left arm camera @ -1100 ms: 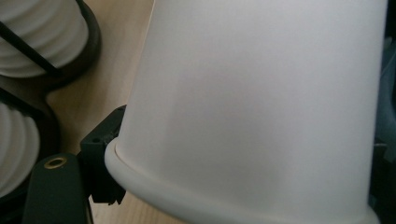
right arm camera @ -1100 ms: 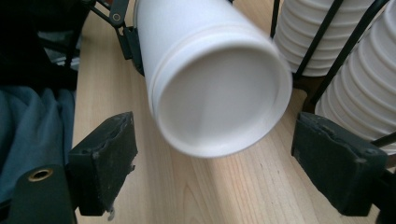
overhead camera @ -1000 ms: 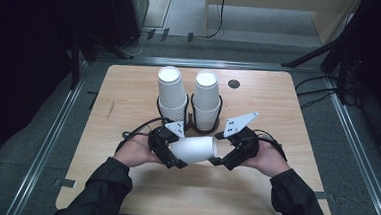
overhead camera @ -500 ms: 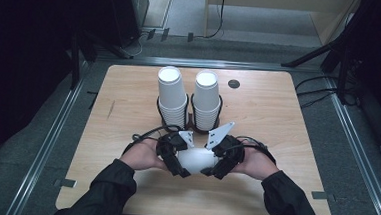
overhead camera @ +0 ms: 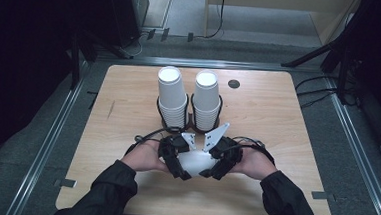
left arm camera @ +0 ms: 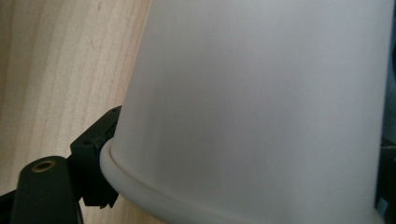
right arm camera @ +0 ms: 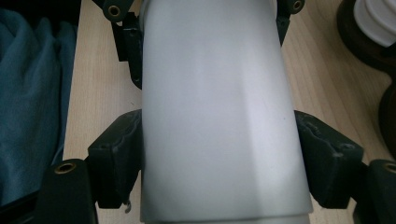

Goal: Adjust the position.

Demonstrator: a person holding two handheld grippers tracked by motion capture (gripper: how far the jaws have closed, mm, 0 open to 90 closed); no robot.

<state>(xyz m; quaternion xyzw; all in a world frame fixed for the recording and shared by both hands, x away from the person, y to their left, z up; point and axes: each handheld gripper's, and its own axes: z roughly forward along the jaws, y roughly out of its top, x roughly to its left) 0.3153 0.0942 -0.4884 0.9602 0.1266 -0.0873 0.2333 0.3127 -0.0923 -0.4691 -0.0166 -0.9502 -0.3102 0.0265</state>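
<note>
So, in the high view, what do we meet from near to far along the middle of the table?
White cup held lying between the left tongs and right tongs → two stacks of white cups in dark holders → far table edge.

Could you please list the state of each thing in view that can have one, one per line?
White cup: lying on its side, held between both grippers near the front of the table.
Left gripper: shut on the white cup's rim end.
Right gripper: shut on the white cup.
Left stack of cups: upright in a dark ring holder.
Right stack of cups: upright in its own ring holder.
</note>
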